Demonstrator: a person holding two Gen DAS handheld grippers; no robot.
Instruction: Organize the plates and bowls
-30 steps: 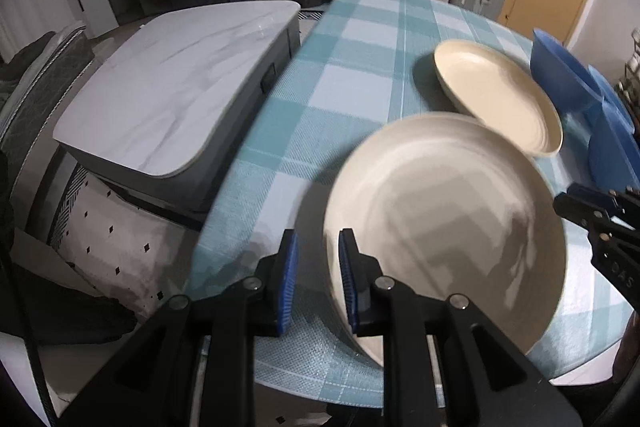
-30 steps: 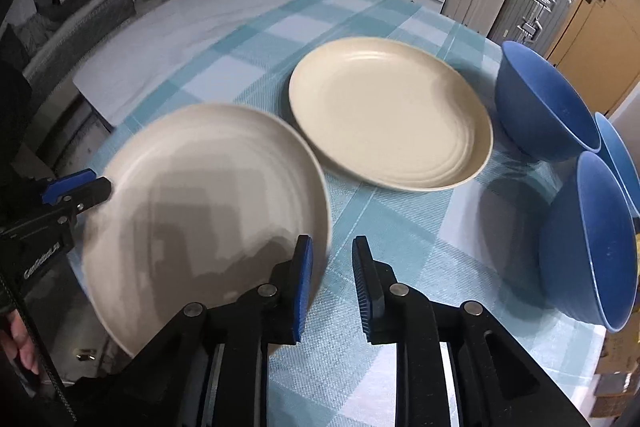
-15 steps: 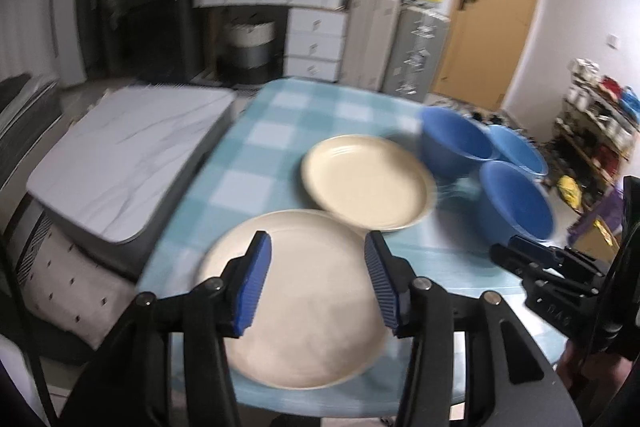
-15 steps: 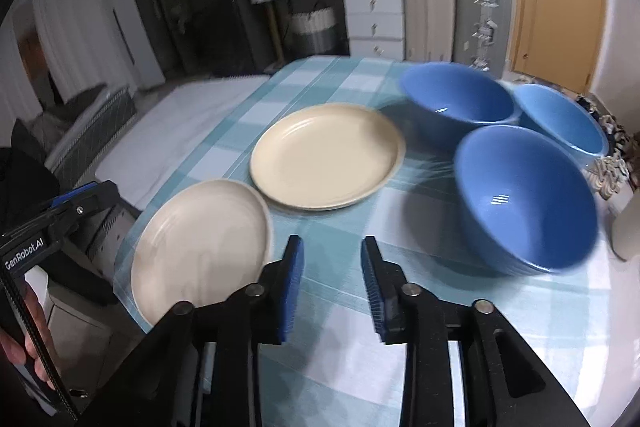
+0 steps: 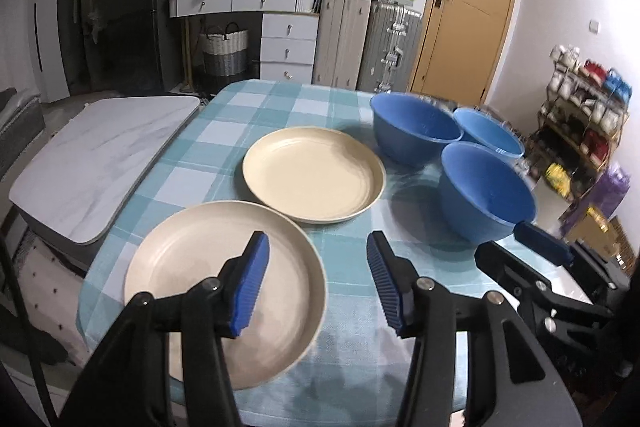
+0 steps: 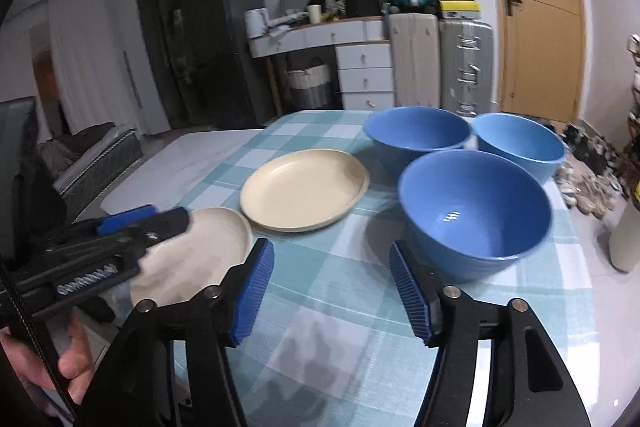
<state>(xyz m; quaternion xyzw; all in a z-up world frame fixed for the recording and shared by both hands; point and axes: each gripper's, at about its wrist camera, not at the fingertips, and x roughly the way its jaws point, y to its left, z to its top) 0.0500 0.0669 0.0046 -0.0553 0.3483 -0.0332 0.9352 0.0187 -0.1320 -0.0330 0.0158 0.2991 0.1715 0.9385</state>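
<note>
Two cream plates lie on the checked tablecloth: a near plate (image 5: 224, 283) (image 6: 200, 255) at the front left edge and a far plate (image 5: 314, 173) (image 6: 304, 189) behind it. Three blue bowls stand to the right: a near bowl (image 5: 486, 191) (image 6: 476, 211), a back-left bowl (image 5: 414, 131) (image 6: 418, 137) and a back-right bowl (image 5: 490, 135) (image 6: 520, 147). My left gripper (image 5: 318, 285) is open and empty, above the near plate's right side. My right gripper (image 6: 332, 291) is open and empty, over the cloth in front of the near bowl.
A low marble-topped table (image 5: 100, 155) stands against the dining table's left edge. Drawers, suitcases (image 5: 368, 47) and a door are beyond the far end. A shelf of small items (image 5: 580, 115) is at the right. The tablecloth (image 6: 340, 347) front edge is close to both grippers.
Both grippers opened wide and pulled up and back from the near plate. The views now take in the whole table. The near plate rests flat on the cloth.
</note>
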